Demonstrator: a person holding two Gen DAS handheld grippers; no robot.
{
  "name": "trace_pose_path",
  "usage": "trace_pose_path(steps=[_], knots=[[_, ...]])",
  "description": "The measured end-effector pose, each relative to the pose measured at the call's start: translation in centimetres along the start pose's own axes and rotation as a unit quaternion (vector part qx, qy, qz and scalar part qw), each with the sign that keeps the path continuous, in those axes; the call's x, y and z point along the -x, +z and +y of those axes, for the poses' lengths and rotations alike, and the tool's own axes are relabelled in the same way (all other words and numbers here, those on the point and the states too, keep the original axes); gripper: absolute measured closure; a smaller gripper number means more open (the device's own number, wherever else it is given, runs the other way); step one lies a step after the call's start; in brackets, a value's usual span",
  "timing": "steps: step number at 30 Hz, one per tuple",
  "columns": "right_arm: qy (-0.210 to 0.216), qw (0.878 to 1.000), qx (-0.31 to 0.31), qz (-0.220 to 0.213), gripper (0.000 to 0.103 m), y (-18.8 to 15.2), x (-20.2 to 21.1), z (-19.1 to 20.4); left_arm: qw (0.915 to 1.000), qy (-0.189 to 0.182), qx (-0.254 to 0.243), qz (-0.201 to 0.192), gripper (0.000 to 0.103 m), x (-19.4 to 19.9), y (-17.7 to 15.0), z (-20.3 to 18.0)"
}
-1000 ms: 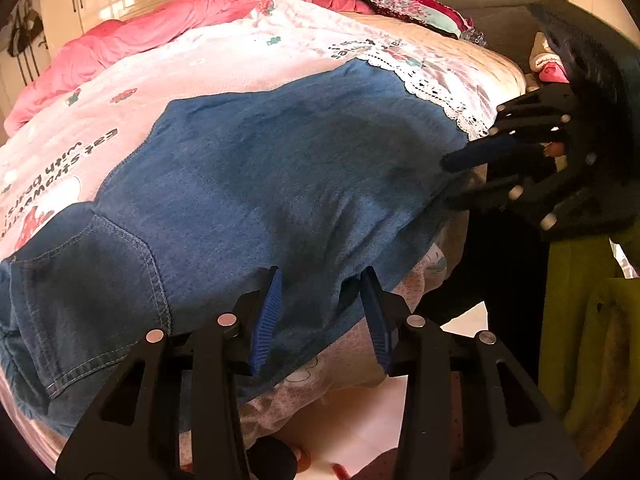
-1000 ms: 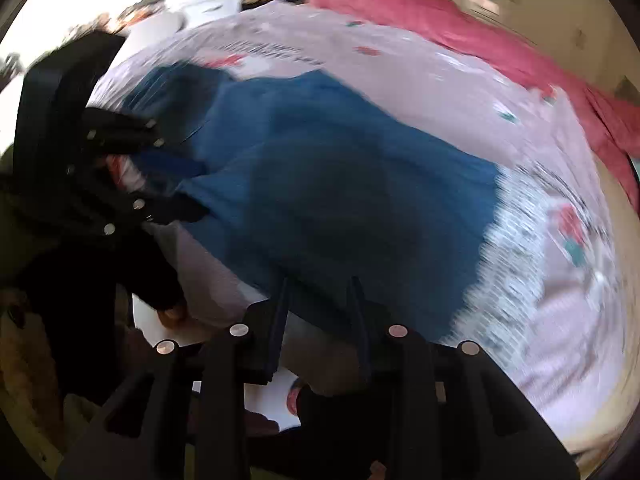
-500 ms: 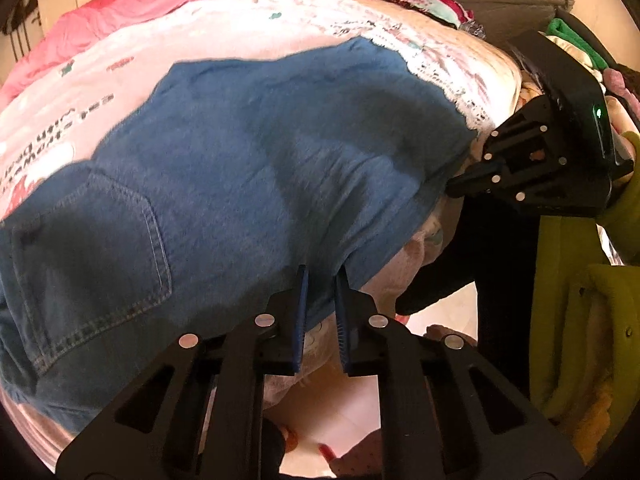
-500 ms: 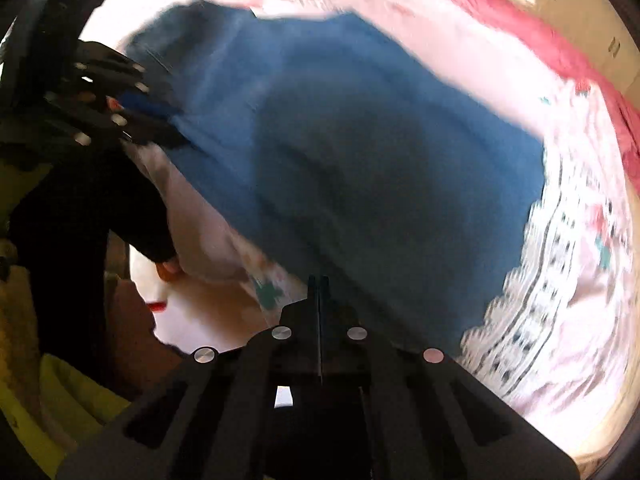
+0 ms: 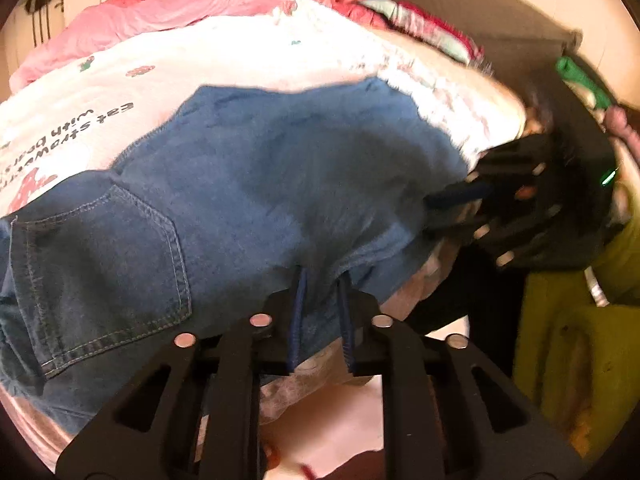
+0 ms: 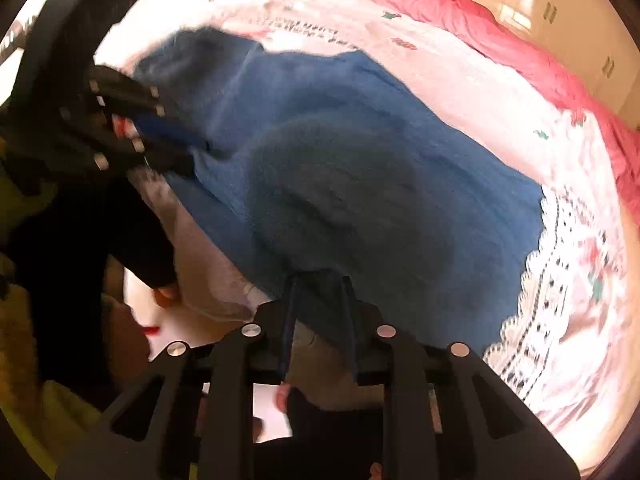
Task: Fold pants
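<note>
Both views are warmly lit, with a yellowish cast, and ringed by the dark circular vignette of the fisheye lens. Straight edges bow hard toward that rim. In the left wrist view the jeans (image 5: 248, 200) are fairly sharp at the back pocket's stitching, while the right gripper (image 5: 448, 208) beside their far edge is smeared by motion blur. A soft dark shadow lies across the middle of the denim. In the right wrist view the jeans (image 6: 360, 184) are blurred throughout, and the bedspread (image 6: 188, 12) above them is blown out to white glare at the upper left.
</note>
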State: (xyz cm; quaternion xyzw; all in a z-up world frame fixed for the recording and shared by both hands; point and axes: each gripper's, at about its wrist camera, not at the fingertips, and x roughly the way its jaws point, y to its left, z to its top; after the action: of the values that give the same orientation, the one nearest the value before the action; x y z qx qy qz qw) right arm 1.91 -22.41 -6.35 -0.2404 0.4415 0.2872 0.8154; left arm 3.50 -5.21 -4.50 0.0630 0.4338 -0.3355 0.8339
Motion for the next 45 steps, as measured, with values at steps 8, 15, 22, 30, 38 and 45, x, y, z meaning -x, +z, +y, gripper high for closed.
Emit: trace_pose_path(steps=[8,15,22,30,38,45], knots=[[0.017,0.999,-0.048,-0.011,0.099,0.3,0.3,-2.2,0.9999,-0.006,-0.009,-0.010,0.098,1.1,0.1,-0.4],[0.049,0.999,-0.009,-0.003,0.099,-0.3,1.9,-1.6,0.9995,-0.005,-0.022,0.024,0.097,0.7,-0.7,-0.5],[0.048,0.998,0.004,0.044,0.099,-0.9,0.0,-0.3,0.9980,-0.003,-0.015,0.061,0.097,-0.3,-1.8,-0.3],[0.086,0.995,-0.024,0.042,0.098,-2.0,1.9,-1.3,0.9987,0.035,0.037,0.006,0.065,4.3,-2.1,2.3],[0.073,0.991,-0.089,-0.065,0.051,1.7,5.0,-4.9,0.9585,0.192,0.196,-0.076,0.027,11.0,-2.7,11.0],[0.049,0.988,-0.148,-0.021,0.038,3.6,-0.5,-7.1,0.9424,0.186,0.273,-0.055,0.017,8.4,-2.5,16.5]])
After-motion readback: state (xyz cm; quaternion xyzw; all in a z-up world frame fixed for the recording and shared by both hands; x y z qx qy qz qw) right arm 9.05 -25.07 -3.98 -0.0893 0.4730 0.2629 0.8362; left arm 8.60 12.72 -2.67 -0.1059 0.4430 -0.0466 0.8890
